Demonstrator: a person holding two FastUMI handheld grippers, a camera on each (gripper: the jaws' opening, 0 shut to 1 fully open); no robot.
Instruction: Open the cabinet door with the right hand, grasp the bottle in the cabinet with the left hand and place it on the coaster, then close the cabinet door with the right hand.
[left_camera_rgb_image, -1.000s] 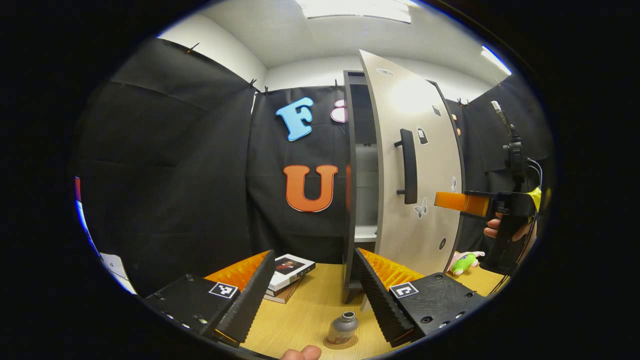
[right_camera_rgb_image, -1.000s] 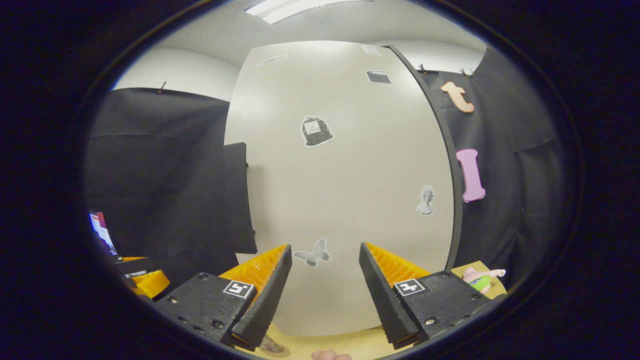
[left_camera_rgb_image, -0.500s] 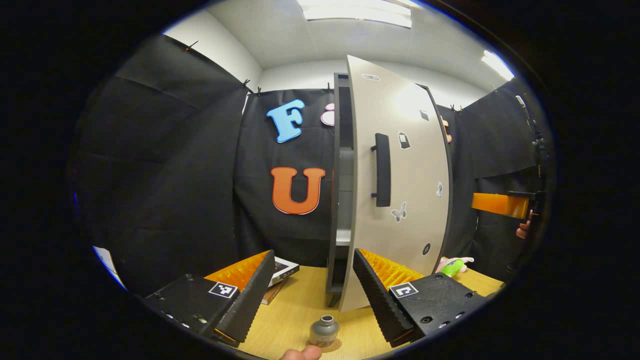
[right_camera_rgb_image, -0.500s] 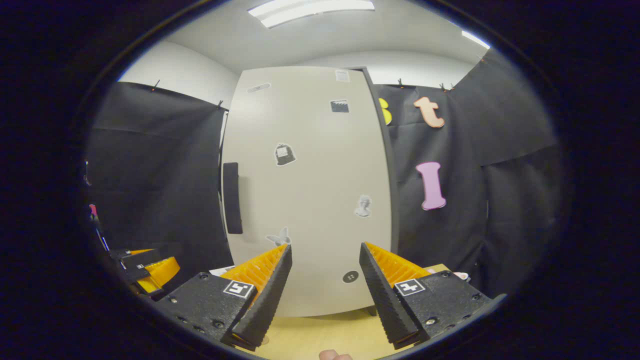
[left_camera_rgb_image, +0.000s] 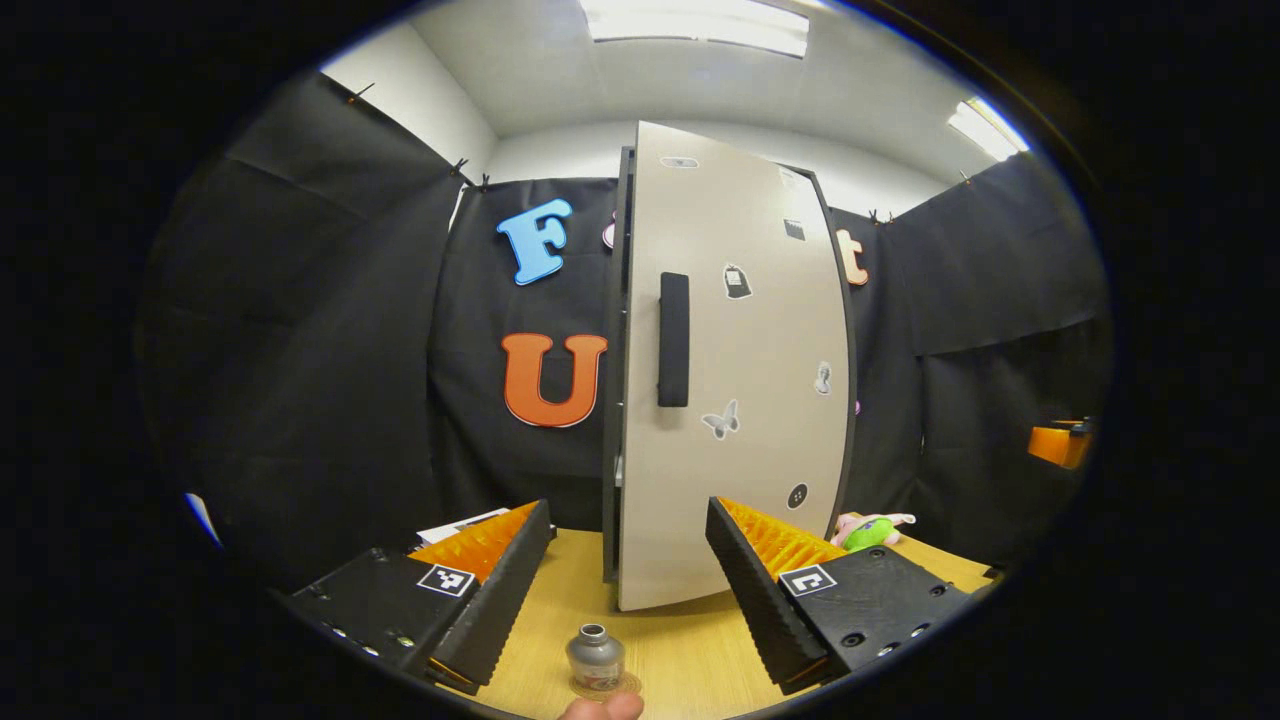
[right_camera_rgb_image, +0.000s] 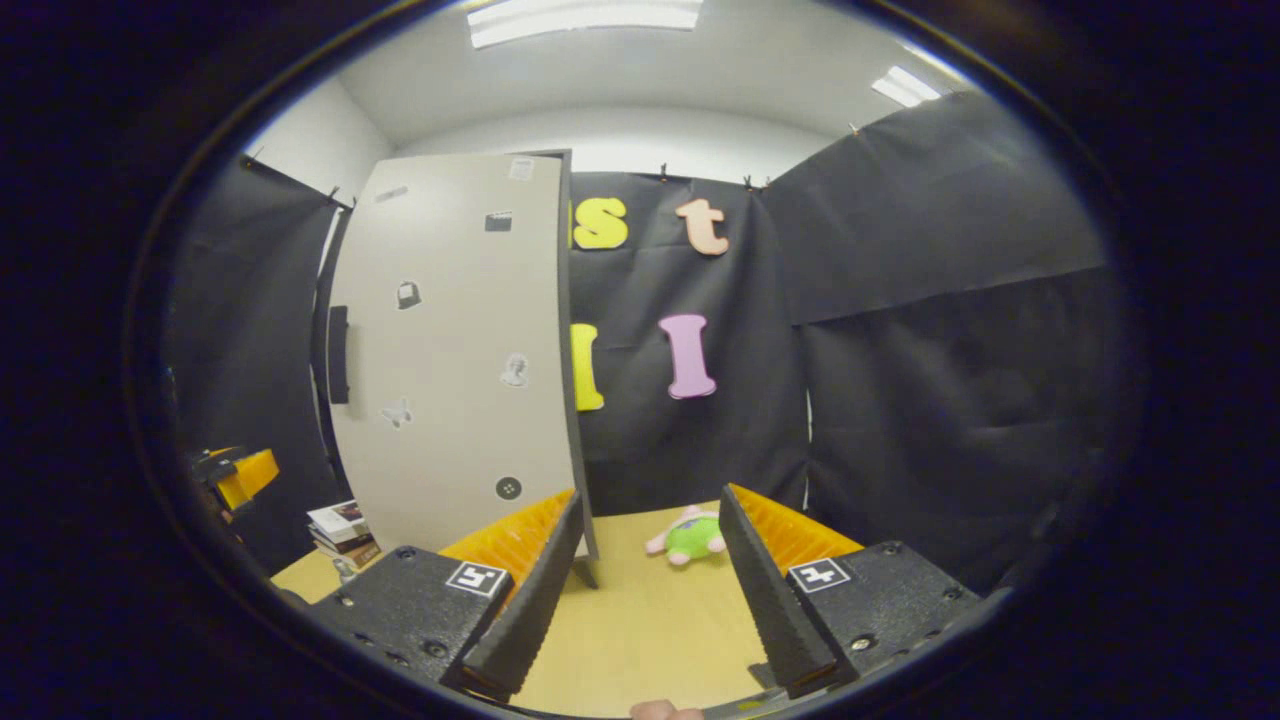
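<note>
wooden table (left_camera_rgb_image: 690, 655) carries cabinet (left_camera_rgb_image: 730, 380), bottle (left_camera_rgb_image: 595, 657) (on coaster), plush toy (right_camera_rgb_image: 692, 535).

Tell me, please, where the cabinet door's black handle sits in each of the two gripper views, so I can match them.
Left gripper view: the handle stands upright just right of centre, near the cabinet door's left edge.
Right gripper view: the handle is far left, again at the door's left edge.
Shared landmark: the butterfly sticker low on the door, right of the handle.
</note>
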